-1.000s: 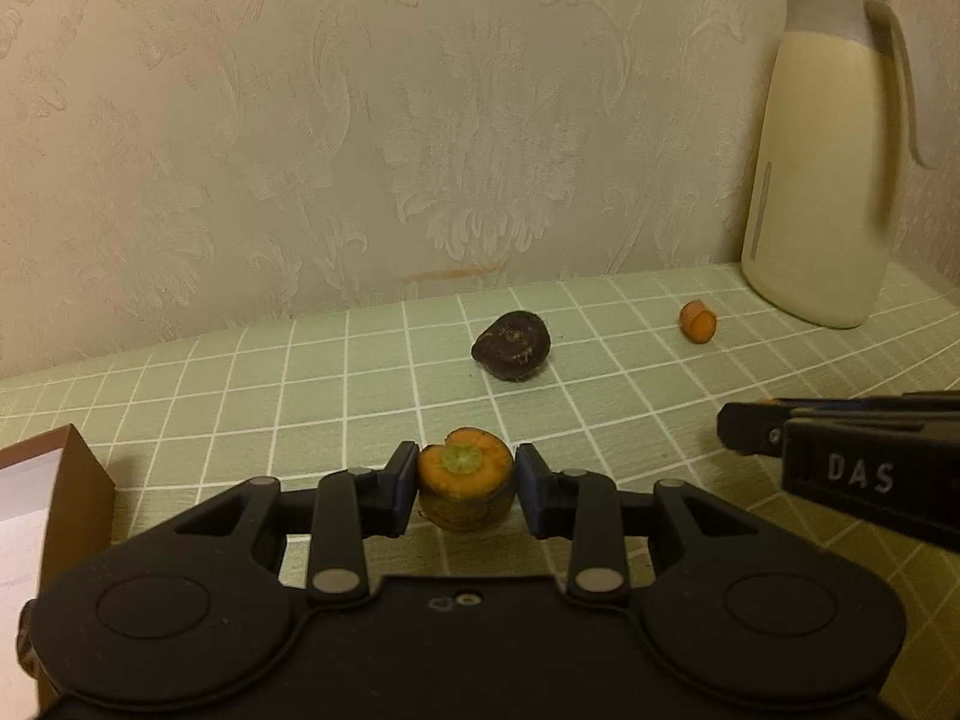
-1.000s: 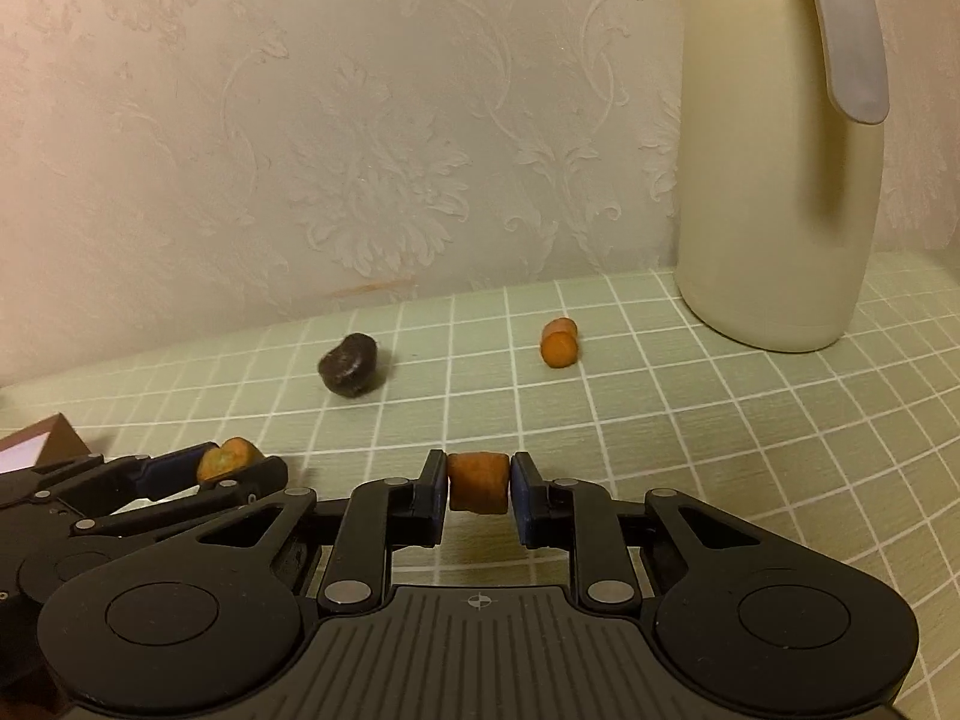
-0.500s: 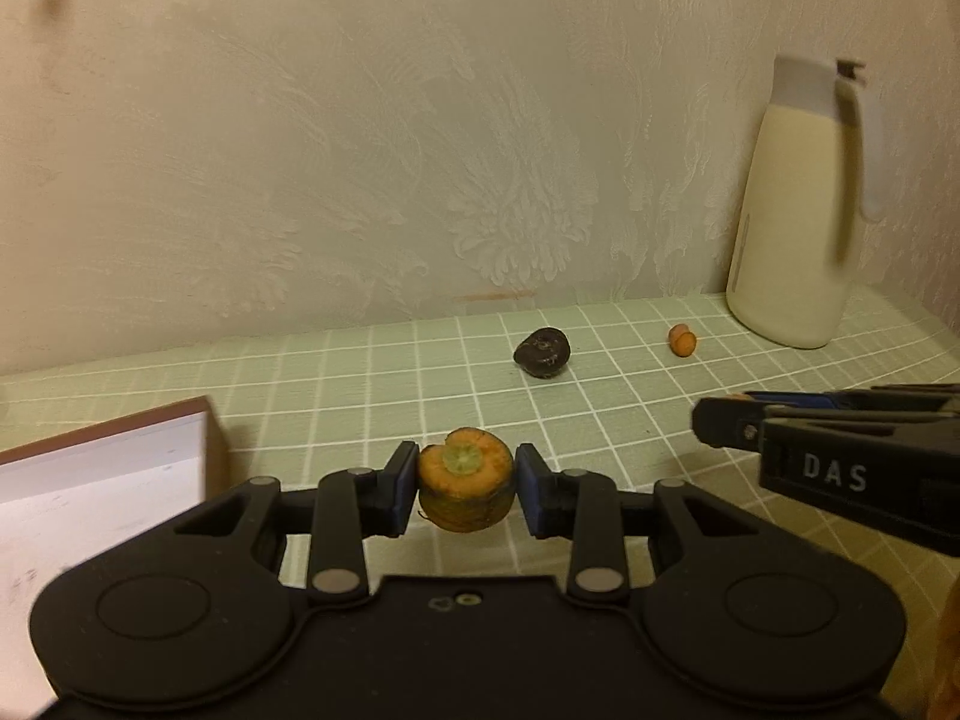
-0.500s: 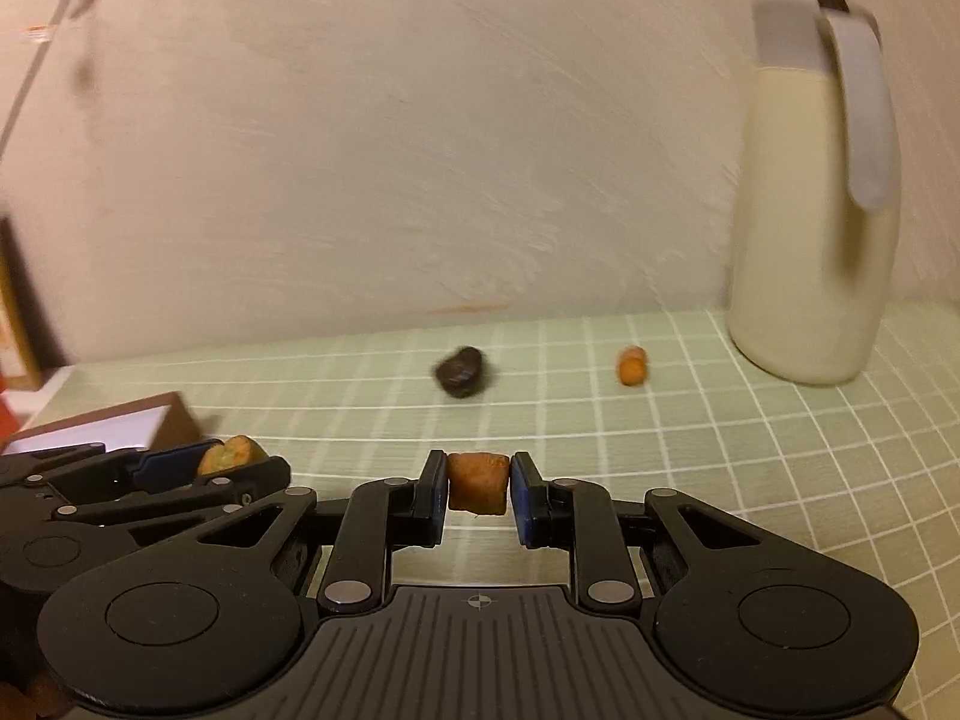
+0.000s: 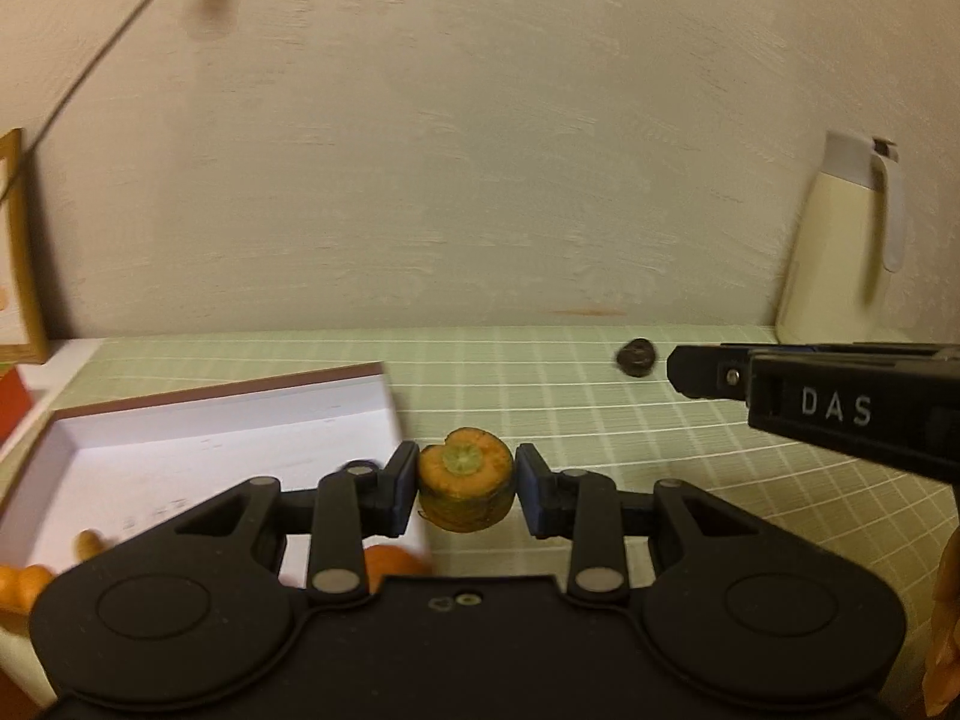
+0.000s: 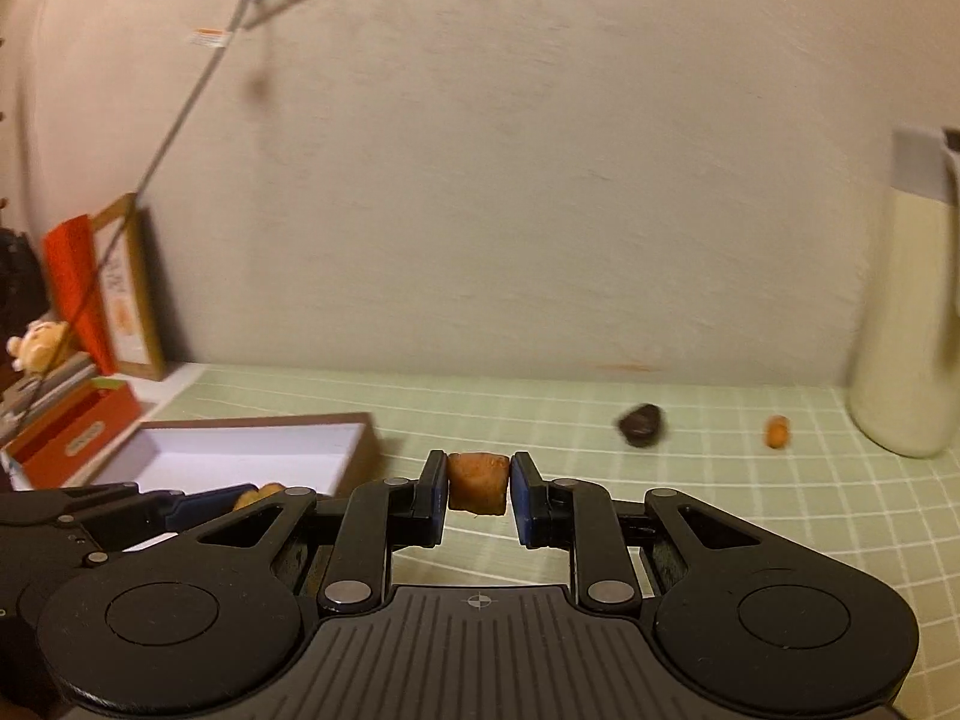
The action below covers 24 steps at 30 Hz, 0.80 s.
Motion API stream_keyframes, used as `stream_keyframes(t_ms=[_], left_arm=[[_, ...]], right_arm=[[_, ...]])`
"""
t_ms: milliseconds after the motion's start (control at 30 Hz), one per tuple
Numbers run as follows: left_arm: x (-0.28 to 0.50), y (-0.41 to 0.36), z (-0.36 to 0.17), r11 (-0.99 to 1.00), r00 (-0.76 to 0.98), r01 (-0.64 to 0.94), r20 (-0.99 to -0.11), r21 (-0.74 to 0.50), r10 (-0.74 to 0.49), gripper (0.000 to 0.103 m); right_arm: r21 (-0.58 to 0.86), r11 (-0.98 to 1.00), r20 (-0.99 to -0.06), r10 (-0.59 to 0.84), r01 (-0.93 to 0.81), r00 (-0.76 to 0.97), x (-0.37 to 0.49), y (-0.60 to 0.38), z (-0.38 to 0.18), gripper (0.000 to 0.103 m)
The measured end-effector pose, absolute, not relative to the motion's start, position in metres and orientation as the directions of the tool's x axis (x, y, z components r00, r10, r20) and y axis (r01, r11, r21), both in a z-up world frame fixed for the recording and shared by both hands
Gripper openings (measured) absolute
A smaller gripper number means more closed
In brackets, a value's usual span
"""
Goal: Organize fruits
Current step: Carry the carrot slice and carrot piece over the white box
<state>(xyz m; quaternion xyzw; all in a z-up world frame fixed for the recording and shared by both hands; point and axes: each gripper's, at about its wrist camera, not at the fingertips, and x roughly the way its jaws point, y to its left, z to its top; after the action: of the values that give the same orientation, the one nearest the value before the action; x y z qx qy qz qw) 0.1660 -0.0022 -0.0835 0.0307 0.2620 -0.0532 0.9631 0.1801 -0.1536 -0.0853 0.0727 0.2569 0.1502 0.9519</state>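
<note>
My left gripper [image 5: 467,489] is shut on an orange carrot chunk with a green core [image 5: 465,483], held above the table beside the right edge of a white-lined brown box [image 5: 210,420]. Orange pieces [image 5: 24,585] lie in the box's near left corner. My right gripper [image 6: 478,483] is shut on a smaller orange chunk [image 6: 477,480], right of the box [image 6: 252,447]. A dark fruit [image 6: 641,424] and a small orange piece [image 6: 777,432] lie on the table far right. The left gripper [image 6: 180,507] shows at the lower left of the right wrist view.
A cream thermos jug [image 6: 912,312] stands at the back right by the wall. Red boxes and a framed card [image 6: 114,300] stand at the far left. The table has a green checked cloth [image 6: 750,510]. The right gripper's side [image 5: 840,414] crosses the left wrist view.
Both grippers have pulled back and swung left with their chunks. The box has come into fuller view, and the dark fruit and jug now look farther away and to the right.
</note>
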Motion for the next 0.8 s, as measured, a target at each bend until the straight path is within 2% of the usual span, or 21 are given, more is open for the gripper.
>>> stream_keyframes(t_ms=[33,433,800], left_arm=[[0.164,0.002,-0.082,0.994,0.859,0.109,-0.506,0.032,-0.078,0.025],[0.140,0.067,-0.071,0.999,0.874,-0.030,-0.485,0.027,0.039,0.025],[0.133,0.122,-0.069,0.988,0.870,-0.152,-0.472,0.011,0.139,0.025]], right_arm=[[0.219,0.938,-0.441,0.342,-0.270,0.830,0.179,-0.147,-0.084,0.022],[0.200,0.882,-0.408,0.471,-0.427,0.782,0.165,-0.067,-0.079,0.022],[0.184,0.862,-0.378,0.505,-0.472,0.776,0.168,-0.029,-0.078,0.022]])
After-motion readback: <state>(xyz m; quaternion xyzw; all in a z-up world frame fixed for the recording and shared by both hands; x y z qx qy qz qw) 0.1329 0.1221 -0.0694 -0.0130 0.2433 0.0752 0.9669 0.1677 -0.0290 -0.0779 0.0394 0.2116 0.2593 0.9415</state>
